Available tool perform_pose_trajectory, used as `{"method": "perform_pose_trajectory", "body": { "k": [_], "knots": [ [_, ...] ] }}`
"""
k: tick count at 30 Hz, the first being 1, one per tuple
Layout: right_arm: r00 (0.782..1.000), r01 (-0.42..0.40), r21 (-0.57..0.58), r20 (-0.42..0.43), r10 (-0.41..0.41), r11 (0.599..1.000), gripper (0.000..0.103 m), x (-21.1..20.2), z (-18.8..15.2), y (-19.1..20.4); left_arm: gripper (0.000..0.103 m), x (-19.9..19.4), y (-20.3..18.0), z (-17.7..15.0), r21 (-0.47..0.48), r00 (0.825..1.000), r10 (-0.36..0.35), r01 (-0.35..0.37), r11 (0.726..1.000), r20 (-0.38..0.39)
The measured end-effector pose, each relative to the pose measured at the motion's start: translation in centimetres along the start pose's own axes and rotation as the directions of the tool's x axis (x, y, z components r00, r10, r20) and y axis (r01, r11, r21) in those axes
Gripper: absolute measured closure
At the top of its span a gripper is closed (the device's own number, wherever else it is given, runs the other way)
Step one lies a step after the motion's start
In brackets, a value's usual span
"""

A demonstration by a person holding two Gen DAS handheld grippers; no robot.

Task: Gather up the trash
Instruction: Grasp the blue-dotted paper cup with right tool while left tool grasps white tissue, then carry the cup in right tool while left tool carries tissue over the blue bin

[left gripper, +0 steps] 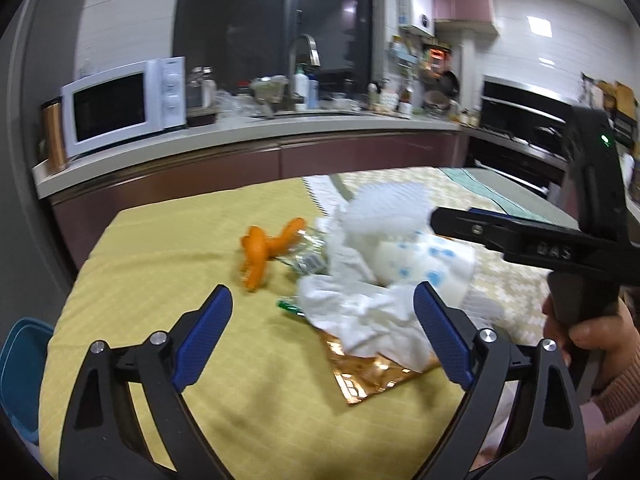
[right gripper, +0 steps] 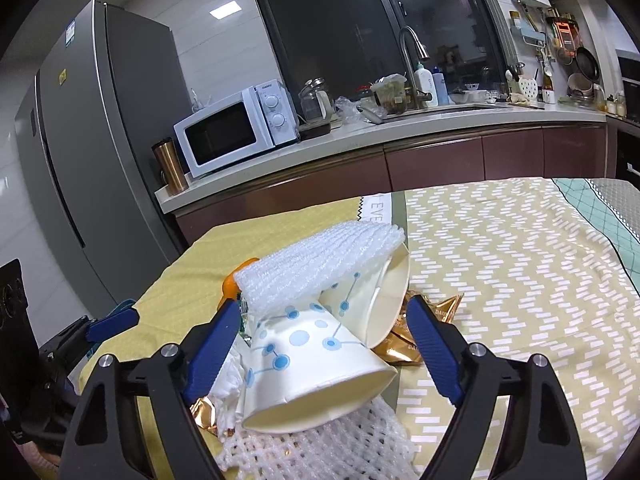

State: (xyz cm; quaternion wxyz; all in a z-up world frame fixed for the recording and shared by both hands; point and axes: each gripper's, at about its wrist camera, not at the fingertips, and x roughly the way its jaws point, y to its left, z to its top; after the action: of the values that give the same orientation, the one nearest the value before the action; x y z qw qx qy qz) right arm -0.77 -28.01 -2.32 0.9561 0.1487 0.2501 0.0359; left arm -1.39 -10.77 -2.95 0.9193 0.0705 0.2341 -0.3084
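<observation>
A pile of trash lies on the yellow tablecloth (left gripper: 180, 264): crumpled white tissue (left gripper: 360, 312), a gold foil wrapper (left gripper: 368, 376), white foam netting (left gripper: 384, 204), squashed paper cups with blue dots (right gripper: 312, 352) and orange peel (left gripper: 260, 252). My left gripper (left gripper: 322, 344) is open, its blue pads on either side of the tissue's near edge. My right gripper (right gripper: 320, 344) is open around a flattened paper cup, the foam sheet (right gripper: 320, 264) just beyond it. The right gripper also shows in the left wrist view (left gripper: 520, 240), above the cups.
A kitchen counter (left gripper: 240, 136) with a white microwave (left gripper: 124, 104), sink and bottles runs behind the table. A grey fridge (right gripper: 88, 140) stands at left. A blue bin (left gripper: 20, 368) sits below the table's left edge. A patterned cloth (right gripper: 500, 248) covers the table's right side.
</observation>
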Motion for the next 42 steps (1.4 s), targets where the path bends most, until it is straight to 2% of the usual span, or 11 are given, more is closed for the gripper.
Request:
{"method": "perform_pose_trajectory", "body": {
  "k": [4,7,10,12,13,15,21,23,26,34,42],
  "knots": [
    [1.0,-0.008,0.015,-0.013,0.008,1.0,0.021,-0.3,-0.5,-0.4,0.016,0.8,-1.7,-0.2,0.045,0.999,-0.044,0.044,0.998,-0.018],
    [1.0,-0.004,0.03,-0.022,0.004,1.0,0.021,-0.8,-1.0,-0.8,0.02,2.0,-3.0,-0.4,0.095,0.998,-0.047,0.051,0.994,-0.046],
    [0.999,-0.028,0.056,-0.041,0.03,0.998,0.022,-1.4,-1.7,-1.1,0.031,3.4,-3.2,-0.5,0.099,0.993,-0.07,0.08,0.992,-0.099],
    [0.996,-0.048,0.073,-0.067,0.053,0.996,0.026,-1.5,-2.3,-1.2,0.045,4.3,-3.0,-0.7,0.08,0.988,-0.085,0.096,0.992,-0.131],
    [0.995,-0.059,0.08,-0.079,0.065,0.995,0.03,-1.4,-2.6,-1.1,0.048,4.6,-2.8,-0.8,0.065,0.985,-0.098,0.108,0.992,-0.143],
    [0.992,-0.075,0.09,-0.097,0.083,0.993,0.037,-1.2,-3.1,-1.0,0.065,5.1,-2.1,-1.0,0.019,0.979,-0.13,0.134,0.991,-0.156],
    [0.98,-0.143,0.135,-0.12,0.16,0.98,0.063,-0.1,-3.6,-0.6,0.094,5.1,-0.1,-1.0,-0.043,0.976,-0.145,0.14,0.989,-0.16],
    [0.974,-0.174,0.14,-0.123,0.192,0.975,0.088,0.2,-3.6,-0.2,0.095,4.8,0.5,-1.0,-0.059,0.978,-0.142,0.134,0.989,-0.152],
    [0.971,-0.191,0.104,-0.125,0.203,0.976,0.099,0.1,-3.5,0.8,0.099,3.8,1.5,-1.0,-0.088,0.981,-0.144,0.133,0.987,-0.133],
    [0.96,-0.256,0.01,-0.118,0.255,0.967,0.101,-1.2,-2.2,3.7,0.101,-0.1,4.7,-0.2,-0.141,0.993,-0.104,0.095,0.985,-0.053],
    [0.92,-0.37,-0.092,-0.171,0.351,0.924,0.101,-1.1,-1.7,8.4,0.101,-5.3,9.0,0.1,-0.186,1.0,-0.02,0.024,0.982,0.021]
  ]
}}
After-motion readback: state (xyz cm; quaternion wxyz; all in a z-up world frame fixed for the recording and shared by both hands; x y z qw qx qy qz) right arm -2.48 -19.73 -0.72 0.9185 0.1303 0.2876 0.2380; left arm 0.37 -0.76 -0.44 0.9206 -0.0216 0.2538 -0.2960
